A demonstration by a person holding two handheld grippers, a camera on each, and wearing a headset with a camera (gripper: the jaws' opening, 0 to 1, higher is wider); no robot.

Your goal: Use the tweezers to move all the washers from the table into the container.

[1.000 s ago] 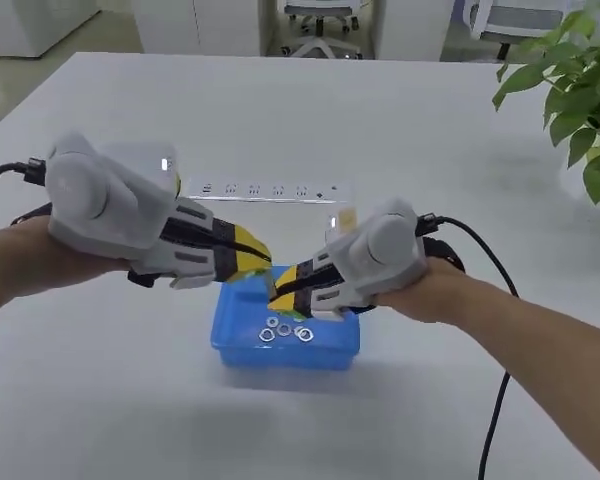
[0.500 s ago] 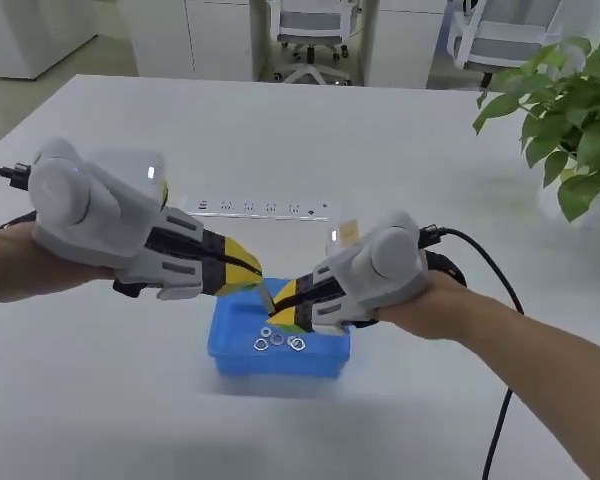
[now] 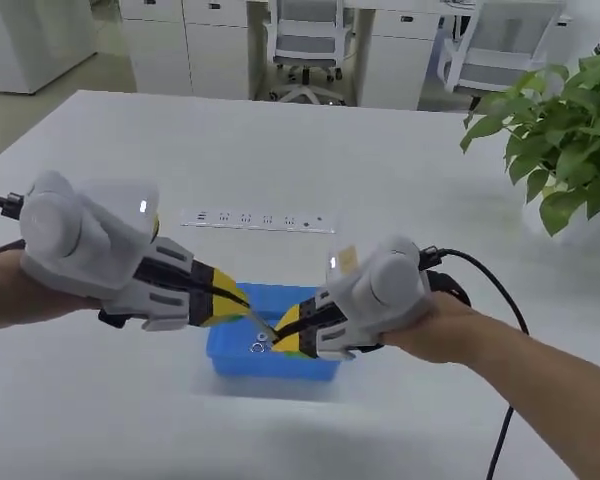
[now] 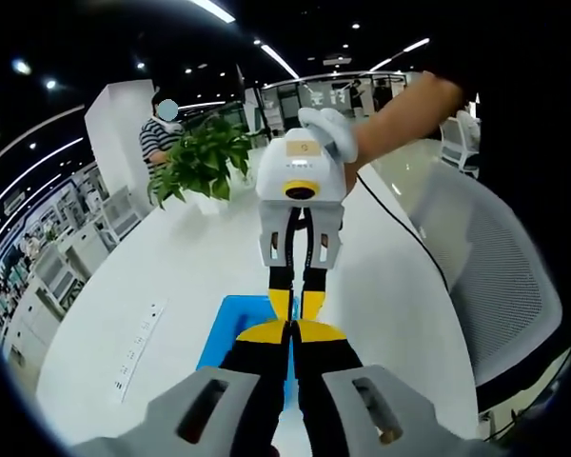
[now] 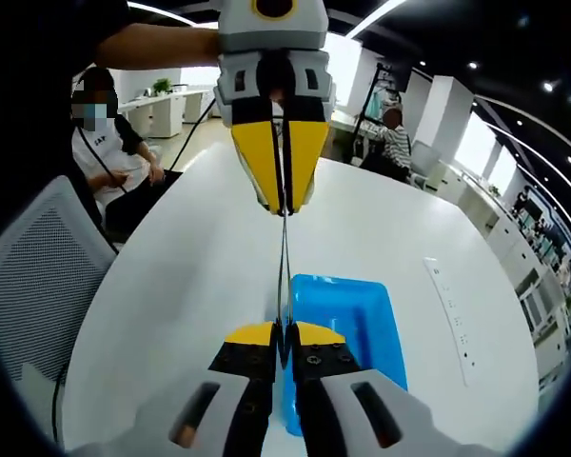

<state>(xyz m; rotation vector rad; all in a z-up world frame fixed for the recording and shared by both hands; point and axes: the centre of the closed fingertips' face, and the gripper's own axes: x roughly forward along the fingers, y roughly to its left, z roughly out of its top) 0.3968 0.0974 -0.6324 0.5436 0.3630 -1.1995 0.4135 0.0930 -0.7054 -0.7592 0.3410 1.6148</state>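
A blue container (image 3: 272,367) sits on the white table, with a few metal washers (image 3: 257,346) lying inside it. My left gripper (image 3: 243,298) comes in from the left and my right gripper (image 3: 281,336) from the right, tip to tip over the container. Thin metal tweezers (image 5: 285,271) stretch between the two pairs of jaws, and both grippers are shut on them. In the right gripper view the container (image 5: 347,314) lies just right of the tweezers, and the left gripper (image 5: 284,205) faces me. The left gripper view has the right gripper (image 4: 296,307) opposite, above the container (image 4: 230,333).
A white power strip (image 3: 258,220) lies on the table behind the container. A potted plant (image 3: 550,140) stands at the right edge. Office chairs (image 3: 305,45) stand beyond the far table edge. A black cable (image 3: 505,300) trails from the right gripper.
The head view has tilted, so the scene sits lower and further left. Both grippers stay tip to tip over the container, and the right jaws now cover most of the washers.
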